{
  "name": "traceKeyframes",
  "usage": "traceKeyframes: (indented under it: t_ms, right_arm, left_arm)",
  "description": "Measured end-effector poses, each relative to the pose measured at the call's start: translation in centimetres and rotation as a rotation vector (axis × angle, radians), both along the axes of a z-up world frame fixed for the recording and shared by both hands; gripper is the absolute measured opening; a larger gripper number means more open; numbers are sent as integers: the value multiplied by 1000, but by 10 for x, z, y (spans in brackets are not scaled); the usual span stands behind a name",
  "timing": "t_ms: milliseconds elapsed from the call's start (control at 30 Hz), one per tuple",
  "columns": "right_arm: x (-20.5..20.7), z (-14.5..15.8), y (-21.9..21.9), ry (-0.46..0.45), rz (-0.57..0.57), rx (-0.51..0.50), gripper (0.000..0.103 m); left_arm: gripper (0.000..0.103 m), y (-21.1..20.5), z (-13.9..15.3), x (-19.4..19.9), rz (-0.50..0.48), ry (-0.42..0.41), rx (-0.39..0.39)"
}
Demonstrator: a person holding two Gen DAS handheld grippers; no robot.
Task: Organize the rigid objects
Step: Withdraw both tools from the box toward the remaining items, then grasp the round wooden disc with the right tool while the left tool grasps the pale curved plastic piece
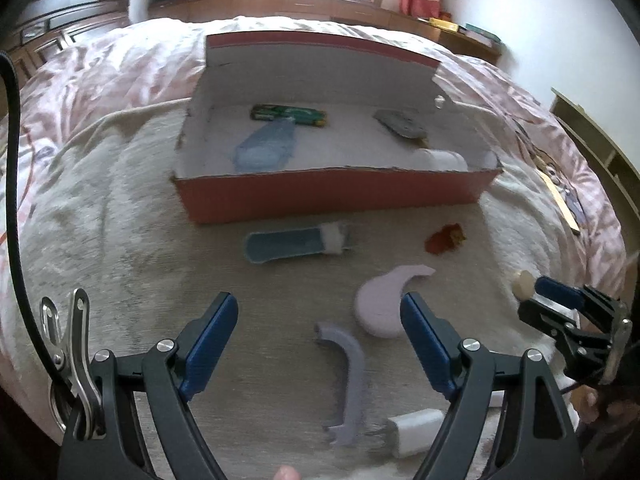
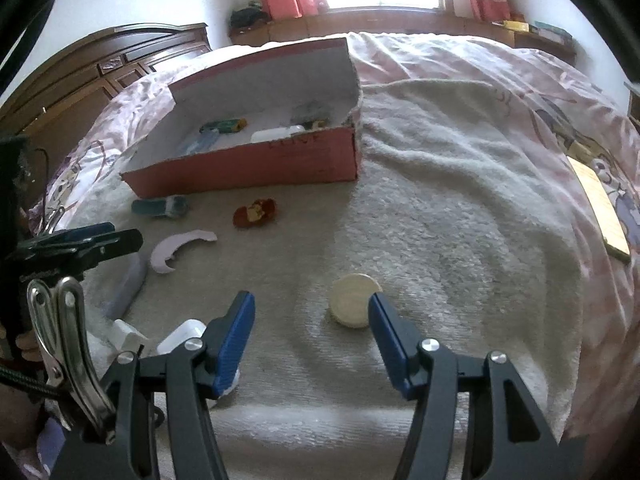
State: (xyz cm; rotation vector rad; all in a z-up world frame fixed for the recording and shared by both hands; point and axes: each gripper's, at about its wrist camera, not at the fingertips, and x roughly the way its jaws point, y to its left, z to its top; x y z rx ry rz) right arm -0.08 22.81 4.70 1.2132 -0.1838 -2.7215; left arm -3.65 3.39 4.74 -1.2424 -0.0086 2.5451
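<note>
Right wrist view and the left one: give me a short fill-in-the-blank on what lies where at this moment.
1. The cream round disc lies on the towel just ahead of the ____ gripper.
2. The green packet lies ____ the red box.
3. The jaws of the left gripper stand ____, with nothing between them.
4. The grey curved handle lies ____ the box, on the towel.

Missing words: right; inside; open; outside

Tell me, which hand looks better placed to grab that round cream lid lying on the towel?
The right. The right gripper is open with the cream lid just ahead by its fingertip, while the left gripper hangs over the grey curved piece.
</note>
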Motion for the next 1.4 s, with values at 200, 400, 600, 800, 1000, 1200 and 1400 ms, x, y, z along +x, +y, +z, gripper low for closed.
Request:
traceKeyframes:
  t_ms: [200,400,600,800,1000,1200,1400]
  right_arm:
    - [-3,-8,5,7,-31,8,65]
    - [-6,-16,9,-2,-32,-26,65]
    - [-6,-18,11,7,-30,-40,65]
    - [-4,-20,14,14,-32,-64,65]
    - [-3,-19,13,25,-54,-32,46]
    - [-7,-12,5,41,-24,-46,23]
    - [-10,-16,-5,40,9,-55,23]
  left_arm:
    - [85,23,-2,3,-68,7,-39]
    - [85,42,-5,2,-127,28,-92]
    - [70,53,-14,-5,-124,26,-153]
    - [63,65,-23,-1,-175,25,-173]
    - [57,68,-25,2,-184,43,-178]
    - [43,67,-24,4,-179,56,-167]
    - [43,68,-25,5,-175,65,-164]
